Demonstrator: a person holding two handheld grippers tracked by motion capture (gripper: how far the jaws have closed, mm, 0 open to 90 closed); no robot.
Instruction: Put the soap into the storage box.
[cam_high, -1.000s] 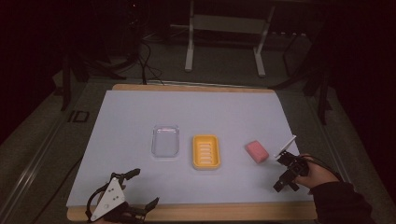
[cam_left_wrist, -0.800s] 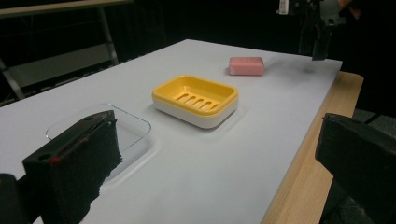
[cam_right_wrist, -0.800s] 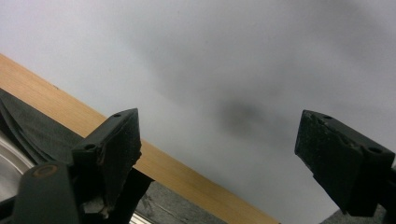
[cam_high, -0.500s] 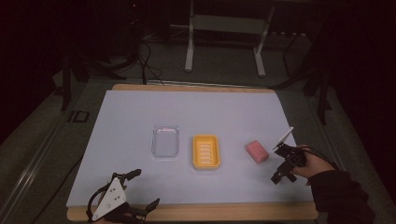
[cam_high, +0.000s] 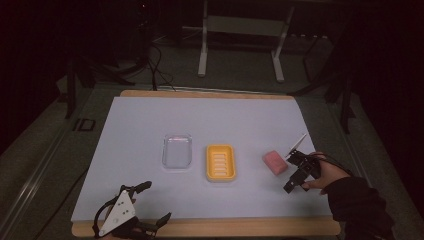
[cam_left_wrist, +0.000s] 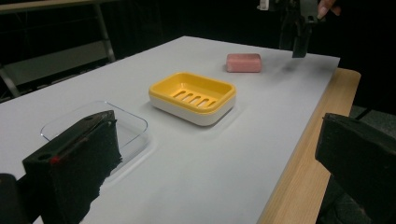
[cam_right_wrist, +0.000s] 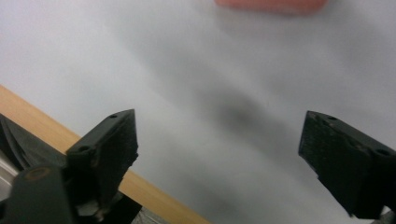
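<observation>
At the near edge of the table (cam_high: 200, 227), the left gripper (cam_high: 150, 205) rests where it was a second ago, its jaws spread wide with nothing between them. Farther in, on the white sheet, the clear plastic lid (cam_high: 177, 151) and the yellow soap dish (cam_high: 220, 162) sit side by side, apart, both unmoved. To their right lies the pink bar of soap (cam_high: 275, 161), also in its old place.

The change is on the right. The right gripper (cam_high: 296, 172) has drifted up the table over the last second and now hangs just beside the soap, on its outer side. Its jaws have just been opening and stand wide, holding nothing; in the right gripper view the soap's edge (cam_right_wrist: 271, 4) lies ahead of them, not between.

That reads as lining up for a pick of the soap, probably bound for the dish. The approach is not yet finished: the jaws must still straddle the bar.
</observation>
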